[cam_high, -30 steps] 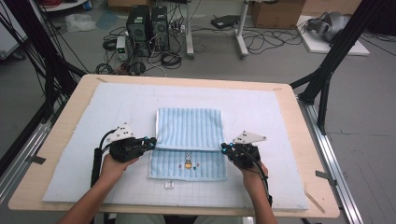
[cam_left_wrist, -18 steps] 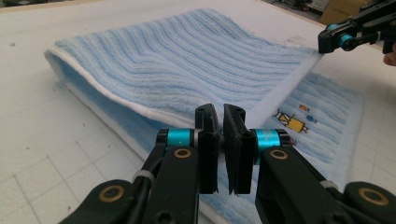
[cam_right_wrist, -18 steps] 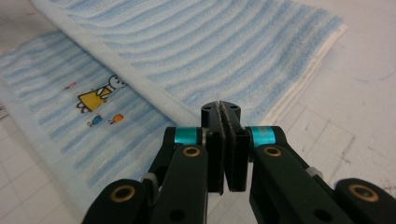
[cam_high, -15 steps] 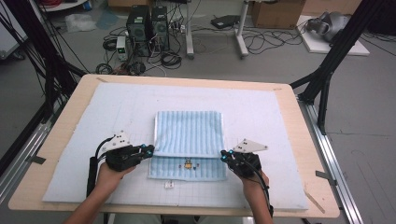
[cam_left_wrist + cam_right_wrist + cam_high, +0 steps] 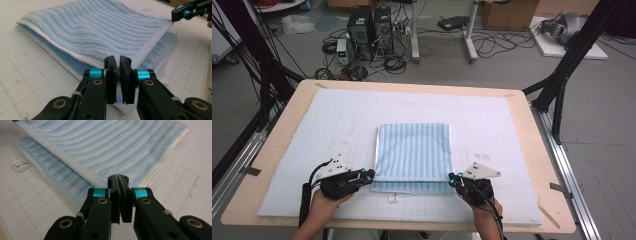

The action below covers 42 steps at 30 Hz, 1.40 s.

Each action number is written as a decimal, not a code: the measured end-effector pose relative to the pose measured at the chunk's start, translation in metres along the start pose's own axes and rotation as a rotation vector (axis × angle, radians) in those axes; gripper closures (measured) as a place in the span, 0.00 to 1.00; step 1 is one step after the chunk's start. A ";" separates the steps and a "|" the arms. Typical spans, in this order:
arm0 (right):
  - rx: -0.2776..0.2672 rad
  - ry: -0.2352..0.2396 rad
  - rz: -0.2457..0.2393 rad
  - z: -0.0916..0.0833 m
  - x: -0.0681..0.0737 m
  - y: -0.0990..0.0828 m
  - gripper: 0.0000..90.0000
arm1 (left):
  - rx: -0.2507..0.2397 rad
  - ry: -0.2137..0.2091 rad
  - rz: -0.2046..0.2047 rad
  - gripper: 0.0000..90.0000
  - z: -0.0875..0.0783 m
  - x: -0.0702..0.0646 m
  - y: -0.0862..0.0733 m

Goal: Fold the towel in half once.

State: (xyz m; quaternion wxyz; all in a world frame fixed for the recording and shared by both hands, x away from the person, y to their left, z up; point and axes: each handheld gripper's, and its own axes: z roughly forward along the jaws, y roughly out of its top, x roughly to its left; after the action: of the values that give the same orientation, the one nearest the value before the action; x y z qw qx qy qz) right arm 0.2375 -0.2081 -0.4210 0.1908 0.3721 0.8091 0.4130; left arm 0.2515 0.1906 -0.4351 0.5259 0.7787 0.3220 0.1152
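Gripping the folded blue towel at its near corners: left gripper and right gripper both clenched on fabric.

A wooden table carries a pale gridded mat across most of its top. Black frame struts rise at both sides, with metal rails running along the table edges. The grey floor beyond holds two dark computer towers, loose tangled cables, white table legs and cardboard boxes. A grey object, possibly a headset, lies on a white board. Lighting is even.
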 end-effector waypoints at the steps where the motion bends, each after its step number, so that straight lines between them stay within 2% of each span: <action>1: 0.004 -0.006 -0.004 -0.002 0.002 -0.001 1.00 | 0.000 0.000 0.000 0.93 0.000 0.000 0.000; 3: 0.008 -0.008 -0.004 -0.003 0.002 -0.002 1.00 | 0.004 0.002 -0.003 0.93 -0.002 -0.001 -0.002; 6: 0.006 -0.011 0.026 -0.010 0.003 -0.009 1.00 | 0.014 -0.002 -0.012 0.93 -0.004 -0.004 -0.007; 9: 0.002 -0.010 0.026 -0.010 0.005 -0.010 0.98 | 0.022 -0.003 -0.009 0.93 -0.003 -0.006 -0.008; 10: 0.007 -0.004 0.037 -0.005 0.006 -0.010 0.82 | 0.023 -0.005 -0.005 0.93 -0.003 -0.007 -0.009; 11: 0.017 -0.009 0.042 -0.001 0.007 -0.010 0.76 | 0.020 -0.004 -0.005 0.93 -0.003 -0.008 -0.008; 13: 0.029 -0.009 0.058 0.007 0.007 -0.011 0.72 | 0.019 -0.003 -0.005 0.93 -0.004 -0.007 -0.008; 15: 0.054 -0.010 0.067 0.018 0.005 -0.011 0.74 | 0.017 -0.003 -0.011 0.93 -0.004 -0.006 -0.008; 16: 0.077 -0.009 0.070 0.023 0.005 -0.012 0.80 | 0.018 -0.006 -0.011 0.93 -0.003 -0.006 -0.008; 17: 0.077 -0.009 0.070 0.023 0.005 -0.012 0.80 | 0.018 -0.006 -0.011 0.93 -0.003 -0.006 -0.008; 18: 0.084 -0.004 0.062 0.026 0.005 -0.014 0.84 | 0.018 -0.006 -0.012 0.93 -0.003 -0.006 -0.009; 19: 0.081 0.009 0.068 0.025 0.004 -0.013 0.93 | 0.018 -0.008 -0.013 0.93 -0.003 -0.006 -0.009; 22: 0.084 0.009 0.040 0.019 0.005 -0.011 0.97 | 0.014 -0.010 -0.013 0.93 -0.003 -0.007 -0.008; 25: 0.064 0.009 0.045 0.015 0.004 -0.009 0.96 | 0.007 -0.014 -0.007 0.93 -0.004 -0.008 -0.007; 29: 0.030 0.017 0.044 0.000 0.005 -0.004 0.97 | -0.007 -0.024 -0.009 0.93 -0.008 -0.011 -0.004; 32: 0.062 0.035 0.036 -0.004 0.009 -0.007 0.97 | 0.003 -0.028 -0.014 0.93 -0.011 -0.013 -0.007; 36: 0.100 0.034 0.027 -0.001 0.012 -0.010 0.96 | 0.029 -0.029 -0.016 0.92 -0.008 -0.015 -0.011; 37: 0.146 0.037 0.029 0.005 0.011 -0.014 0.93 | 0.051 -0.030 -0.020 0.91 -0.006 -0.015 -0.012; 38: 0.143 0.038 0.036 0.006 0.011 -0.015 0.86 | 0.077 -0.017 -0.049 0.86 -0.003 -0.013 -0.015; 39: 0.126 0.045 0.046 0.005 0.010 -0.014 0.82 | 0.080 -0.007 -0.077 0.75 -0.003 -0.011 -0.015; 40: 0.113 0.038 0.057 0.004 0.009 -0.014 0.77 | 0.077 -0.001 -0.095 0.68 -0.003 -0.008 -0.015; 42: 0.093 0.034 0.064 0.002 0.007 -0.013 0.77 | 0.065 0.009 -0.099 0.68 -0.004 -0.005 -0.014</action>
State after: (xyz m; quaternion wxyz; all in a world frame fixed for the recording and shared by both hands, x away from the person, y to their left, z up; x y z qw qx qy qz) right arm 0.2283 -0.2068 -0.4323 0.1463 0.3994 0.8181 0.3871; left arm 0.2399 0.1936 -0.4450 0.5039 0.7780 0.3661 0.0821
